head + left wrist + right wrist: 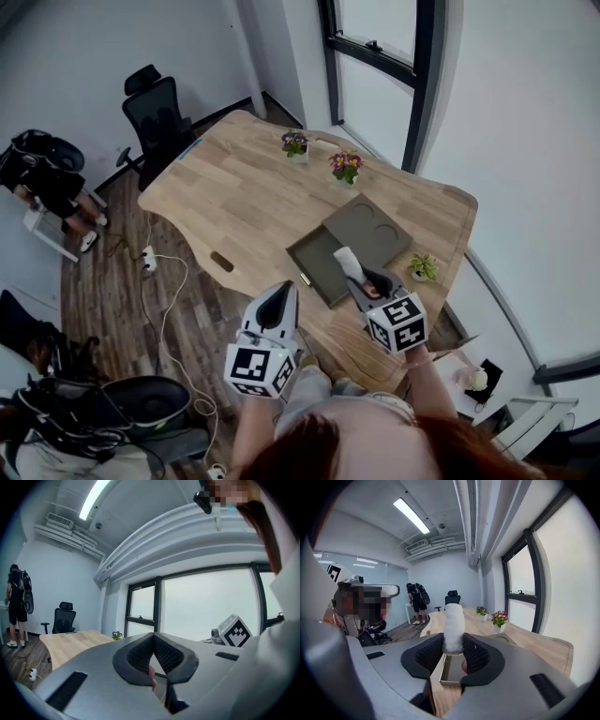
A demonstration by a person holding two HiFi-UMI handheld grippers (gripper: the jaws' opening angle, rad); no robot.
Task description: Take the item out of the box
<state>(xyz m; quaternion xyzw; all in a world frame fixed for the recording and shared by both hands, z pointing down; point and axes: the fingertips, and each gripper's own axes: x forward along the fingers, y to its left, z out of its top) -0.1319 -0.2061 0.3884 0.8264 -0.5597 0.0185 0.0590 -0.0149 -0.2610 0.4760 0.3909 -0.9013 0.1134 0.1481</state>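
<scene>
"Where's the item?"

"Your right gripper [364,283] has its fingers clamped on the white roll [346,260], just above the near edge of the open box [314,269] on the tabletop [234,197]."

"And my left?"

"The left gripper [281,296] has its fingers pressed together, empty. Squeeze gently, and carry the roll toward five o'clock, clear of the rim."
</scene>
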